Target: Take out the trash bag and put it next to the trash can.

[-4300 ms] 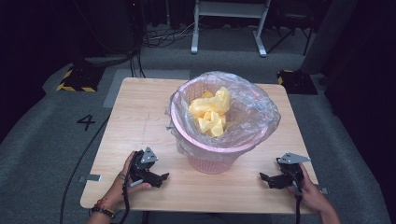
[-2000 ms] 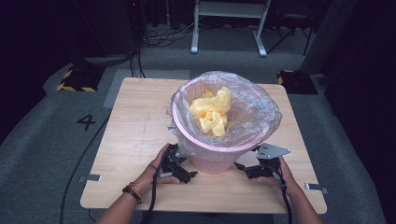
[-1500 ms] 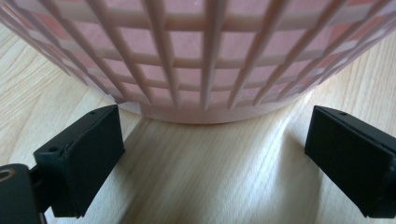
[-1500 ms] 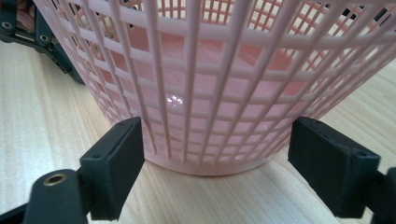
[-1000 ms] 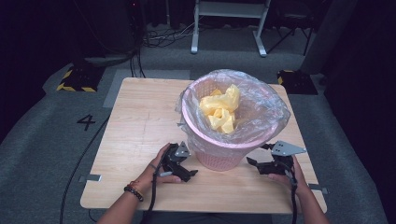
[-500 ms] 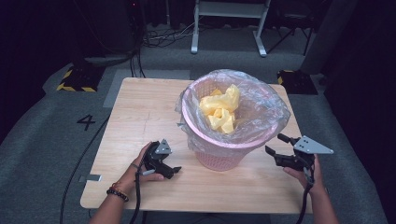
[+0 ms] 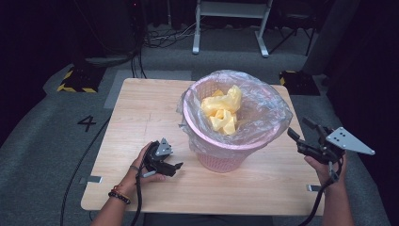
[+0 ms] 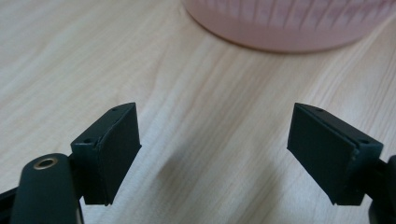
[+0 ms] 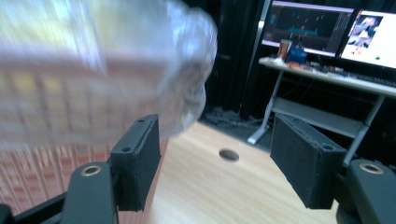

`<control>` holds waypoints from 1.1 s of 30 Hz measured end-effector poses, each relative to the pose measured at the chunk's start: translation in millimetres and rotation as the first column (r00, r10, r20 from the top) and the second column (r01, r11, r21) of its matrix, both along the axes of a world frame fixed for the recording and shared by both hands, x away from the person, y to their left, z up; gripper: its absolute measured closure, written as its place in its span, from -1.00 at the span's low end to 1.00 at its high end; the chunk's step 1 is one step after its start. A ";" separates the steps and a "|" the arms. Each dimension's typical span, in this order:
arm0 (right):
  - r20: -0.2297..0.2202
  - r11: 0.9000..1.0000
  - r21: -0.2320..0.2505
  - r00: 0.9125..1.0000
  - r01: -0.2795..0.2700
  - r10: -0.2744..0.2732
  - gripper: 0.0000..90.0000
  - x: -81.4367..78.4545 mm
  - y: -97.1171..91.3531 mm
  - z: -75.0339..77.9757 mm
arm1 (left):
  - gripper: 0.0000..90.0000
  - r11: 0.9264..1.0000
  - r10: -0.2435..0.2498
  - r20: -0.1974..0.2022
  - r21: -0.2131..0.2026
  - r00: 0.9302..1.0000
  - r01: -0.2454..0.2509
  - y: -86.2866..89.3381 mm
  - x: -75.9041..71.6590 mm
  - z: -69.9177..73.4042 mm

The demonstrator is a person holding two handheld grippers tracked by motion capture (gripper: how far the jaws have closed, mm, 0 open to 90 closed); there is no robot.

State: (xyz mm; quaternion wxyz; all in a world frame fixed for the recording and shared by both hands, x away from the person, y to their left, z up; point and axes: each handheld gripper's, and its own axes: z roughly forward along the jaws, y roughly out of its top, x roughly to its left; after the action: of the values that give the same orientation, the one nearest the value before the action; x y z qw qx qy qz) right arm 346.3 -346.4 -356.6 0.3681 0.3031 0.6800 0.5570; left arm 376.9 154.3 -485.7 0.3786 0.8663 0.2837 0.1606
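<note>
A pink basket (image 7: 221, 160) lined with a clear plastic bag (image 7: 263, 110) stands on the wooden table (image 7: 141, 108), with crumpled yellow material (image 7: 221, 110) inside. My left gripper (image 7: 177, 166) lies low on the table just left of the basket's base, open. Its jaws have just been closing, with only bare wood between them (image 8: 212, 126), and the basket's base (image 8: 289, 28) is ahead. My right gripper (image 7: 301, 130) is lifted at the right of the basket, near the bag's rim. It is open (image 9: 215, 135), its jaws have just been closing with nothing between them, and the blurred bag (image 9: 154, 56) hangs at its left.
The table has a round hole (image 9: 229, 155) near its far side. A desk with lit monitors (image 9: 327, 28) stands beyond. A metal frame (image 7: 230, 23) and yellow-black blocks (image 7: 75, 80) are on the floor behind the table. The table's right edge (image 7: 306, 141) is under my right hand.
My right gripper has risen from the basket's base to rim height and drifted right. My left gripper has drawn back to the left from the basket's base. The basket has stayed put.
</note>
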 end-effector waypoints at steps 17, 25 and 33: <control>-0.012 0.981 0.124 0.988 -0.150 0.153 -0.39 -17.1 26.3 49.1 | -0.59 0.982 0.013 0.192 -0.185 0.981 0.023 0.5 -27.3 54.2; -0.055 0.987 0.101 0.990 -0.122 0.128 -0.54 -11.2 38.1 50.5 | -0.63 0.973 0.026 0.264 -0.226 0.964 0.035 -9.6 -33.2 70.1; -0.117 0.989 0.124 0.989 -0.075 0.090 -0.06 0.4 42.3 49.2 | -0.56 0.954 0.051 0.309 -0.297 0.950 0.046 -11.5 -38.3 81.5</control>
State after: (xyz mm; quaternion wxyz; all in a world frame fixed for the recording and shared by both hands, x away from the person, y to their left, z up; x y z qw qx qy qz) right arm 346.7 -304.1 -307.4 0.2834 0.3298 0.6787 0.5919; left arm 338.7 142.8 -404.2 0.5459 0.7617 0.2422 0.2513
